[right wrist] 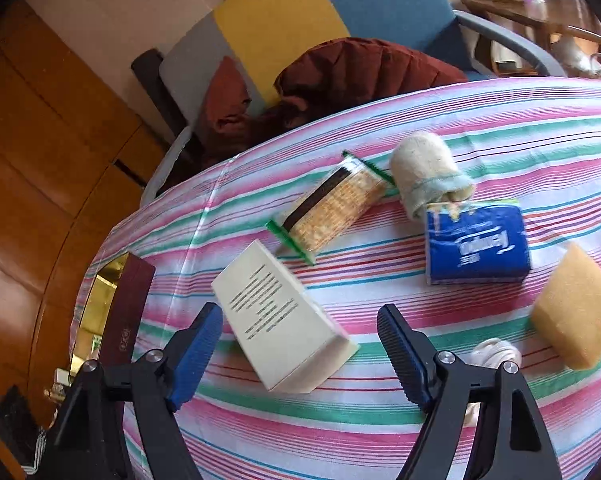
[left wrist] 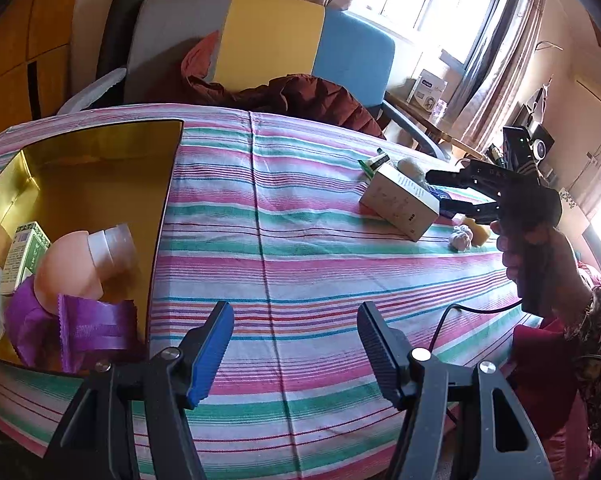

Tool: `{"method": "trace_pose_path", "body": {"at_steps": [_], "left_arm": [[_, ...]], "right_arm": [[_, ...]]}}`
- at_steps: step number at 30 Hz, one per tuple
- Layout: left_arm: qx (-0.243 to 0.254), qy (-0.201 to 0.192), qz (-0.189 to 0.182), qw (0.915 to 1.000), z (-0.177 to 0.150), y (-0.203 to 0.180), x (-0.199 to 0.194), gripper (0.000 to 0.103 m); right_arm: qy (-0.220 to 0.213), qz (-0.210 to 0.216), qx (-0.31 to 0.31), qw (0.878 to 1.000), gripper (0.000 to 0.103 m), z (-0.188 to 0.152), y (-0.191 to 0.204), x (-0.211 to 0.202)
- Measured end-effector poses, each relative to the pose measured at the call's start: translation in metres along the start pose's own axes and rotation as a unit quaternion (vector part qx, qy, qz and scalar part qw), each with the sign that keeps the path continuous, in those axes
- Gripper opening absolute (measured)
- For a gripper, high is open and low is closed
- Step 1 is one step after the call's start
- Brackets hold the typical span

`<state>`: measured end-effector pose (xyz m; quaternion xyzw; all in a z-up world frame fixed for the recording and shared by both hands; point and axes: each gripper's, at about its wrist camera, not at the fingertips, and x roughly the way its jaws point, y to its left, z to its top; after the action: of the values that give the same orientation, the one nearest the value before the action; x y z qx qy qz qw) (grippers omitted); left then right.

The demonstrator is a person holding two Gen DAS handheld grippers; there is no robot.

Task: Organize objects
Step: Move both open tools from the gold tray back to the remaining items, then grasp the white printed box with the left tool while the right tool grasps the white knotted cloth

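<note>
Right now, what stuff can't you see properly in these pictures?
- White cord bundle: right wrist view, partly behind the right gripper.
- White box: its print is too small to read.
- Gold box: left wrist view, near corner hidden by the left gripper; left side cut off.

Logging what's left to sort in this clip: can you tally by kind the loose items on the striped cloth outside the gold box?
Cardboard boxes: 1, the white box
Sealed packets: 2, the cracker pack and the blue tissue pack
Rolled cloths: 1, the cream towel
Sponges: 1, the yellow sponge
Small white bundles: 1, the white bundle
Total: 6
</note>
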<state>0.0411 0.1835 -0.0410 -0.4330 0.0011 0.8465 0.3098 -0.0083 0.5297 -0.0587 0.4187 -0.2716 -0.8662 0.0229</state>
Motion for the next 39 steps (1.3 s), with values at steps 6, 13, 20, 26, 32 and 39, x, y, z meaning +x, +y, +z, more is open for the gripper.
{"method": "trace_pose_path", "body": {"at_steps": [6, 13, 20, 26, 32, 39], "left_arm": [[0.001, 0.0, 0.008, 1.0, 0.005, -0.006, 0.001, 0.065], [-0.005, 0.002, 0.015, 0.9999, 0.007, -0.006, 0.004, 0.065], [-0.01, 0.007, 0.018, 0.9998, 0.012, -0.009, 0.011, 0.065], [0.001, 0.013, 0.012, 0.9998, 0.016, -0.02, 0.019, 0.065], [0.012, 0.023, 0.005, 0.9996, 0.024, -0.035, 0.033, 0.065], [0.0, 0.047, -0.019, 0.9987, 0.051, -0.056, 0.064, 0.068]], "right_arm": [[0.074, 0.113, -0.1, 0.986, 0.08, -0.023, 0.051, 0.008], [-0.054, -0.068, 0.004, 0.996, 0.082, -0.007, 0.003, -0.044], [0.017, -0.193, 0.144, 0.97, 0.081, -0.015, -0.076, -0.044], [0.056, -0.214, 0.096, 0.971, 0.04, -0.017, -0.066, -0.024], [0.051, -0.2, 0.099, 0.974, 0.034, -0.018, -0.065, -0.025], [0.059, -0.18, 0.056, 0.98, 0.027, -0.017, -0.047, -0.019]]}}
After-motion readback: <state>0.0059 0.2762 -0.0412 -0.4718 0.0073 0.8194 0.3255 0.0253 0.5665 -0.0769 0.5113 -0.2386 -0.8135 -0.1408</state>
